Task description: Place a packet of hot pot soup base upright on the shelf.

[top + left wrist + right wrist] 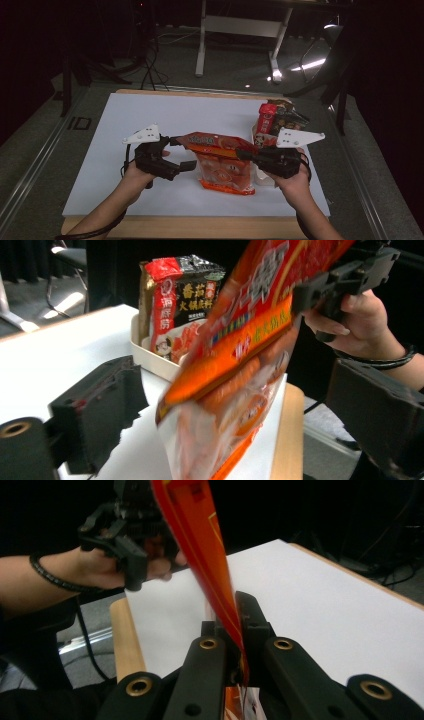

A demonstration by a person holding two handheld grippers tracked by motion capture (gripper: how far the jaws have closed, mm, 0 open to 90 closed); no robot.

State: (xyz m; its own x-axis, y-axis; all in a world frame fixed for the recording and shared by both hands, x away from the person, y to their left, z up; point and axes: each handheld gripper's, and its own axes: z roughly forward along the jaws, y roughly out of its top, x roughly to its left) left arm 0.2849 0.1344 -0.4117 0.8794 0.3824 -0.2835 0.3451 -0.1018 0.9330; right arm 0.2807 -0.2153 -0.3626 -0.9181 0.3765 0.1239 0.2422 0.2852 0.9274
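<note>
An orange snack bag hangs over the white tabletop between both grippers. My right gripper is shut on the bag's upper right edge; in the right gripper view its jaws pinch the thin edge of the bag. My left gripper stands open at the bag's left end. In the left gripper view the bag hangs between the wide-apart jaws of the left gripper, and I cannot tell whether either jaw touches it.
A white tray stands just right of the bag, holding an upright red-and-black packet. The same tray and packet appear behind the bag in the left gripper view. A wooden edge borders the table's near side.
</note>
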